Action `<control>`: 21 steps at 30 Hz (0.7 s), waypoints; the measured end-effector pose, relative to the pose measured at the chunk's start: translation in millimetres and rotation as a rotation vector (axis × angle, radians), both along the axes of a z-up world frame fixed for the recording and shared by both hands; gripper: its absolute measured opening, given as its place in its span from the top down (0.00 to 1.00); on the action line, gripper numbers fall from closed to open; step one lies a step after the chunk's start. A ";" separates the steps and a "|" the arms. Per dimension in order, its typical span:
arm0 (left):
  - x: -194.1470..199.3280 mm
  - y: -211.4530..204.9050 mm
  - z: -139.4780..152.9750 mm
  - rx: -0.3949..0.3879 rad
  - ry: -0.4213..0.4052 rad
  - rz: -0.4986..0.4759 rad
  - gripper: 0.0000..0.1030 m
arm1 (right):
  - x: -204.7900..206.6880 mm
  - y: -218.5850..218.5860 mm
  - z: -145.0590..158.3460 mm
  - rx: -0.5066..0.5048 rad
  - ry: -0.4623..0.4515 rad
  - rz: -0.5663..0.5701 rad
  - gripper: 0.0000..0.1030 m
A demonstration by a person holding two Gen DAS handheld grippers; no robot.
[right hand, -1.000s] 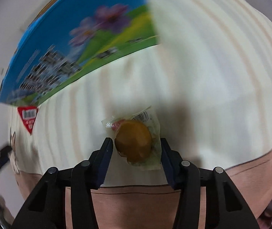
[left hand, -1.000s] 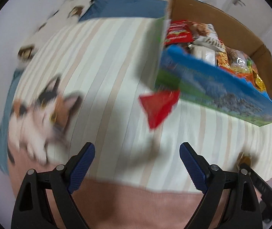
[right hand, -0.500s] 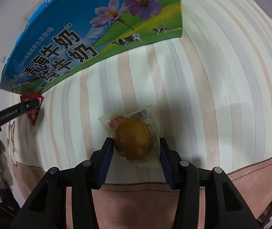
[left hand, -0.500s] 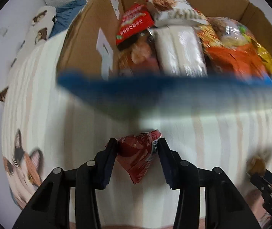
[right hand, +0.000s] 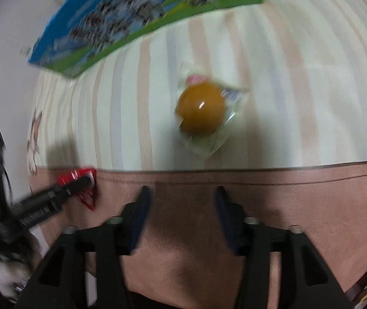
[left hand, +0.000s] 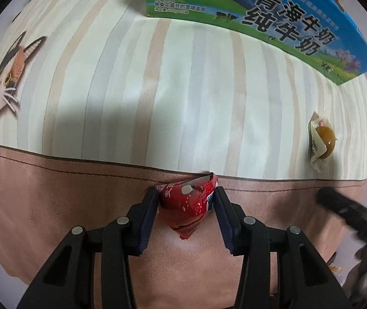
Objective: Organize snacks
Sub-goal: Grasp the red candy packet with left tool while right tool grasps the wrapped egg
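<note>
Two snacks are in play, and both have changed since half a second ago. Your left gripper (left hand: 186,203) is clamped on the red triangular foil snack packet (left hand: 187,202), its blue-padded fingers (left hand: 150,211) pressing both sides. Half a second ago you held it close under the front wall of the blue-and-green printed milk carton box (left hand: 273,15); now it sits well back from the box, over the pink-brown border band (left hand: 54,195) of the cream striped bed cover (left hand: 157,90), with the packet's lower tip pointing toward you.

Your right gripper (right hand: 180,206) has let go. Its jaws stand parted with nothing between them, over the pink-brown band. The clear-wrapped orange-brown round snack (right hand: 201,112), which was pinched between those fingers a moment ago, now lies on the striped cover ahead of the gripper, apart from it and well short of the box. The right view is motion-blurred, so fine print on the wrapper cannot be read.

From the left view that wrapped snack lies far right on the stripes, and a printed calico cat (left hand: 0,85) sits at the cover's left edge.
</note>
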State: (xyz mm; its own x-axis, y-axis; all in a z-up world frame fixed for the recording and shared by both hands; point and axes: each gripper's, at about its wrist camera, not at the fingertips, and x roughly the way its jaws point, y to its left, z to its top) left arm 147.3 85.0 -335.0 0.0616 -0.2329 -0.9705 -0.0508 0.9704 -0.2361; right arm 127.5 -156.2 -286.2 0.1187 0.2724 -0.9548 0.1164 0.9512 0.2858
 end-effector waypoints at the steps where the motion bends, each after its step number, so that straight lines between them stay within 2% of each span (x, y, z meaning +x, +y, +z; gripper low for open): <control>1: -0.2 1.4 -1.2 -0.004 0.001 0.003 0.55 | 8.1 -3.7 7.2 -0.006 -0.026 -0.011 0.22; 2: 1.1 4.4 -4.1 -0.005 0.006 0.005 0.46 | 15.4 -7.1 12.8 -0.015 -0.043 -0.025 0.22; 3: 3.0 10.3 -8.8 0.003 0.015 0.007 0.42 | 23.9 -10.7 15.1 -0.010 -0.047 -0.043 0.22; 7: 8.5 9.4 -21.7 -0.001 0.041 0.027 0.40 | 56.2 -8.1 8.6 -0.047 -0.025 -0.050 0.22; 10: 10.7 7.5 -22.9 -0.002 0.049 0.042 0.37 | 72.3 0.8 -15.0 -0.107 0.040 -0.005 0.23; 13: 11.6 0.7 -26.3 0.008 0.047 0.041 0.36 | 67.2 16.0 -21.4 -0.231 0.015 0.085 0.36; 14: 13.1 -1.2 -24.1 0.013 0.046 0.037 0.36 | 63.8 19.4 -20.5 -0.232 0.001 0.101 0.42; 16: 15.0 -11.4 -24.7 0.018 0.043 0.033 0.36 | 54.8 20.6 -16.7 -0.221 -0.009 0.123 0.44; 17: 14.7 -12.8 -24.6 0.020 0.040 0.030 0.36 | 50.3 21.7 -15.6 -0.202 -0.010 0.130 0.52; 18: 12.9 -15.9 -25.1 0.022 0.039 0.028 0.36 | 44.1 23.5 -14.1 -0.189 -0.008 0.138 0.54; 21: 11.1 -21.2 -27.7 0.022 0.041 0.026 0.35 | 25.2 29.4 -10.8 -0.163 0.000 0.169 0.54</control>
State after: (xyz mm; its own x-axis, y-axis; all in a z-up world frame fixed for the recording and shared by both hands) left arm 158.4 63.8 -362.6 0.0277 -0.2102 -0.9773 -0.0852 0.9736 -0.2118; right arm 152.7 -126.7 -297.0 0.0848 0.1303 -0.9878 -0.0487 0.9908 0.1265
